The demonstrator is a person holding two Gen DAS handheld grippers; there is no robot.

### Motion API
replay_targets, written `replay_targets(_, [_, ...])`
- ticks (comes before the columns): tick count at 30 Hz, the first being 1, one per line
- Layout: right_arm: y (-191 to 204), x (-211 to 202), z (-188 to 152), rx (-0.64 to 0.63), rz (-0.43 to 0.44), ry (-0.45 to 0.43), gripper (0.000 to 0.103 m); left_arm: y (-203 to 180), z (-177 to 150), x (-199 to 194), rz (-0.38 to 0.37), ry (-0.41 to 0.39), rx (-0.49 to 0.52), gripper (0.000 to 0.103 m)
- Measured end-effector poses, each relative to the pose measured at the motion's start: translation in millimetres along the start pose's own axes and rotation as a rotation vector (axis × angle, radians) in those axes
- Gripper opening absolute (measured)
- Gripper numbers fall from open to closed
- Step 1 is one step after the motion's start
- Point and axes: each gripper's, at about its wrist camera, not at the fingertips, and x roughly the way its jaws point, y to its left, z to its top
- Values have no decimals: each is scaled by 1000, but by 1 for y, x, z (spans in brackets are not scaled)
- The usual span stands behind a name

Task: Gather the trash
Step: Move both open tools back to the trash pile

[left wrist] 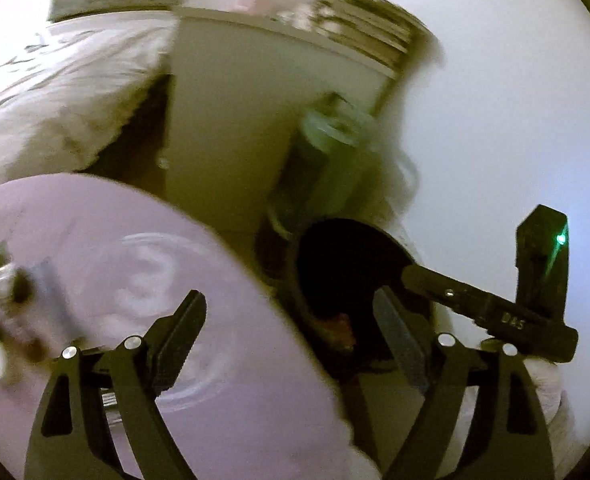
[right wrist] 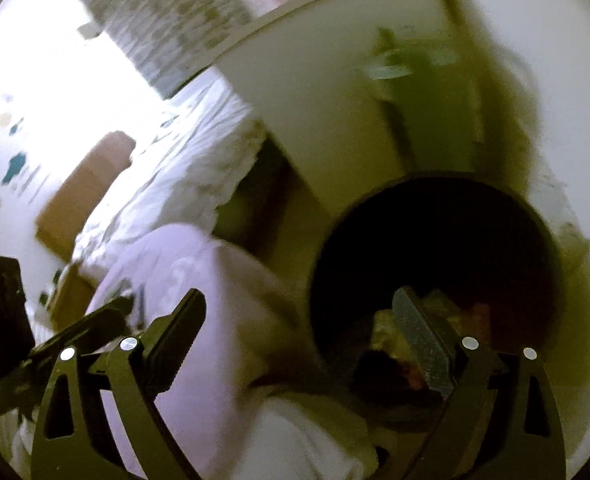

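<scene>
- Jaws of the left gripper [left wrist: 291, 312] and of the right gripper [right wrist: 301, 312] stand wide apart, nothing between the pads of either.
- Bed [right wrist: 199, 152]: white rumpled cover, far left in both views; only the right wrist view shows the brown box [right wrist: 83, 188] lying on it.
- Cabinet [left wrist: 255, 120]: pale, flat-fronted, standing behind the bin, with a patterned hanging above it.
- Lilac table [left wrist: 223, 360]: round, pale purple, with faint ringed marks; it fills the lower left of the left wrist view. Blurred small items sit at its left edge, too smeared to identify.
- Trash bin [right wrist: 431, 216]: round, dark, open-topped, on the floor just beside the lilac table and in front of the cabinet. The right wrist view looks straight into it; the left wrist view shows mainly its rim and black interior.
- Trash [right wrist: 387, 332]: crumpled pale and reddish pieces lying at the bottom of the bin, clearest in the right wrist view.
- Green bottle [left wrist: 331, 156]: blurred, upright behind the bin against the cabinet; distinct in the left wrist view only.
</scene>
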Motion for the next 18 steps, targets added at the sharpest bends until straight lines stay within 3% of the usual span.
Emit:
replay_targets(7, [84, 36, -4, -170, 92, 70, 92, 93, -18, -54, 168, -72, -162, 86])
replay_targets(10, [121, 53, -11, -255, 122, 110, 85, 134, -27, -72, 253, -94, -241, 88])
replay_targets(14, [168, 74, -22, -359, 159, 147, 80, 183, -38, -84, 347, -81, -341, 91])
replay_targets(18, [205, 94, -33, -450, 188, 173, 76, 216, -47, -83, 372, -51, -409, 91])
